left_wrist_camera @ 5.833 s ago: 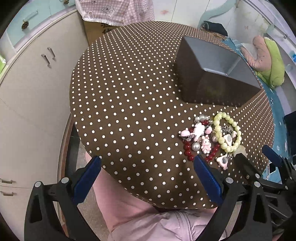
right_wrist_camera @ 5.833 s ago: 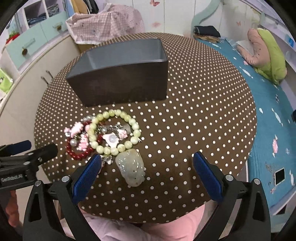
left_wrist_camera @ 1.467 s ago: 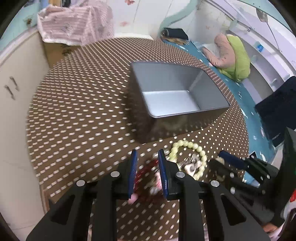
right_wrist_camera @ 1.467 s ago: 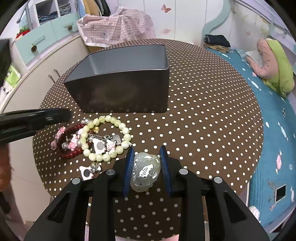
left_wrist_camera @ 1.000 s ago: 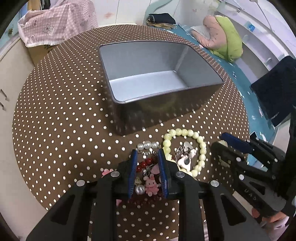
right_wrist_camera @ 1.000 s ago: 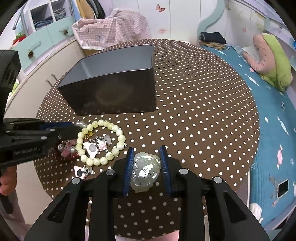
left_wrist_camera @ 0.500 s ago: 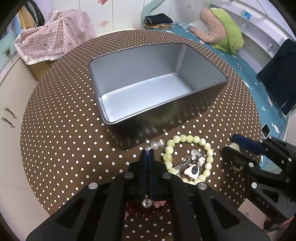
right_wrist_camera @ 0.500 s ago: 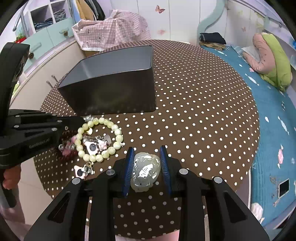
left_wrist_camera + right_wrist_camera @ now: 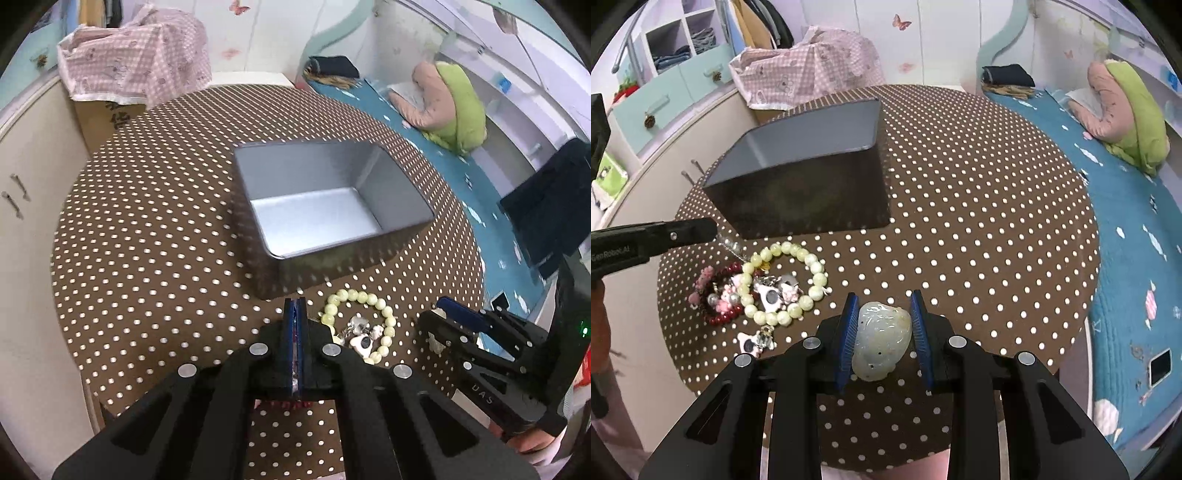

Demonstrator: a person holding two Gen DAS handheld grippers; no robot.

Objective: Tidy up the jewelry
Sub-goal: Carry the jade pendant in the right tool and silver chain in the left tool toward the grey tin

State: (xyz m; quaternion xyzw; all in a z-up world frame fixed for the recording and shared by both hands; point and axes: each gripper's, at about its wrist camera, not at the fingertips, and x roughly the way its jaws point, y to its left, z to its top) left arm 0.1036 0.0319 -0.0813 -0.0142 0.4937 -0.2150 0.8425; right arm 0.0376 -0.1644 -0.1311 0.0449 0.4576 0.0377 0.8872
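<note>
An empty grey metal box (image 9: 325, 206) stands open on the dotted round table (image 9: 147, 240); it also shows in the right wrist view (image 9: 805, 184). My left gripper (image 9: 294, 317) is shut on a pearl chain (image 9: 729, 245) that runs down to the red bead bracelet with pink charms (image 9: 718, 295). A pale green bead bracelet (image 9: 783, 284) lies beside it, and in the left wrist view (image 9: 360, 325). My right gripper (image 9: 884, 321) is shut on a pale jade pendant (image 9: 881, 339), held above the table's near edge.
A small charm (image 9: 753, 341) lies near the table's front left edge. Cabinets (image 9: 665, 96) and a box under pink checked cloth (image 9: 809, 74) stand behind the table. A teal mat (image 9: 1126, 206) with cushions lies to the right.
My left gripper has lifted and pulled back a little with the pearl chain pinched, drawing the red bracelet taut. The right gripper holds the jade pendant steady.
</note>
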